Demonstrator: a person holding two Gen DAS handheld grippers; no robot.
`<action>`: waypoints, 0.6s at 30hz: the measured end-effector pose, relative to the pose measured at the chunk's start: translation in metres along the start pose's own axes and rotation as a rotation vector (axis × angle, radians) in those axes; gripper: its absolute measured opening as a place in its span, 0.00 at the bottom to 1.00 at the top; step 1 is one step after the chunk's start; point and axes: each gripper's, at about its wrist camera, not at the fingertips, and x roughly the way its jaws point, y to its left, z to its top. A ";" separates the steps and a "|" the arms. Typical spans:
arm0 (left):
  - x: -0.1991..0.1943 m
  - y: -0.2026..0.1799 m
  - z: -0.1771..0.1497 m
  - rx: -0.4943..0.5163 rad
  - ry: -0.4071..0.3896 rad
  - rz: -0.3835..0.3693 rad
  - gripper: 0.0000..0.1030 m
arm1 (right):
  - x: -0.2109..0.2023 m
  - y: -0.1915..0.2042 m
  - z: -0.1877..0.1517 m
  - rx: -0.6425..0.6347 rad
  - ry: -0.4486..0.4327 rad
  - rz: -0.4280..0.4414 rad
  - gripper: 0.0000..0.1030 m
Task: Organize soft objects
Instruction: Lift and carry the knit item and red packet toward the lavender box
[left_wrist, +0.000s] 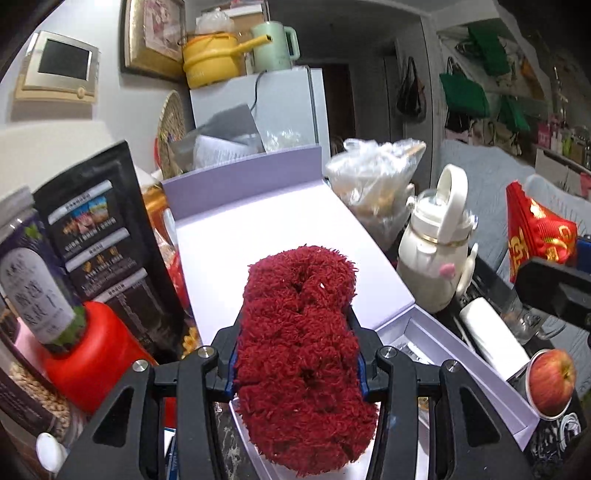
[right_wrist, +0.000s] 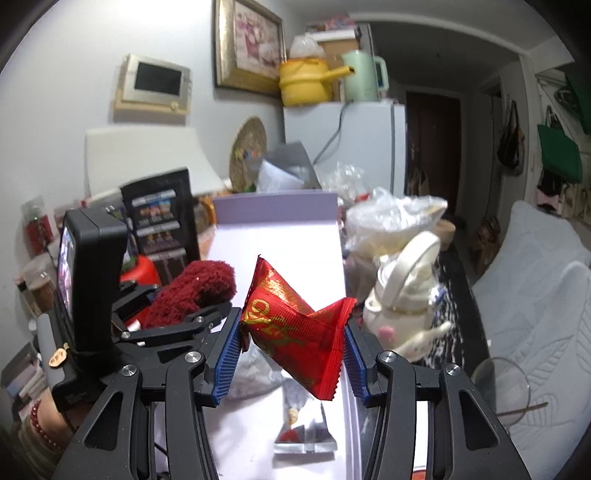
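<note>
Left gripper (left_wrist: 299, 354) jaws clamping fuzzy red sock (left_wrist: 303, 332); right gripper (right_wrist: 293, 343) jaws pinching red packet (right_wrist: 295, 325). Both hovering over open lilac box (left_wrist: 240, 236); neither placed yet.

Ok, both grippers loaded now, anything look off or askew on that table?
Nothing spilled or damaged. The left gripper squeezes the red fluffy item; the right gripper pinches the red foil packet skewed, one corner jutting up. A red apple sits loose in the clutter beside the lavender box.
</note>
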 end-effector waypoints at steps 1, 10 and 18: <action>0.003 -0.002 -0.001 0.004 0.008 0.001 0.44 | 0.002 -0.002 -0.001 0.001 0.006 -0.004 0.48; 0.029 -0.008 -0.012 0.024 0.097 -0.001 0.44 | 0.025 -0.014 -0.010 0.010 0.074 -0.022 0.48; 0.046 -0.009 -0.020 0.023 0.163 0.007 0.44 | 0.046 -0.024 -0.019 0.028 0.133 -0.045 0.48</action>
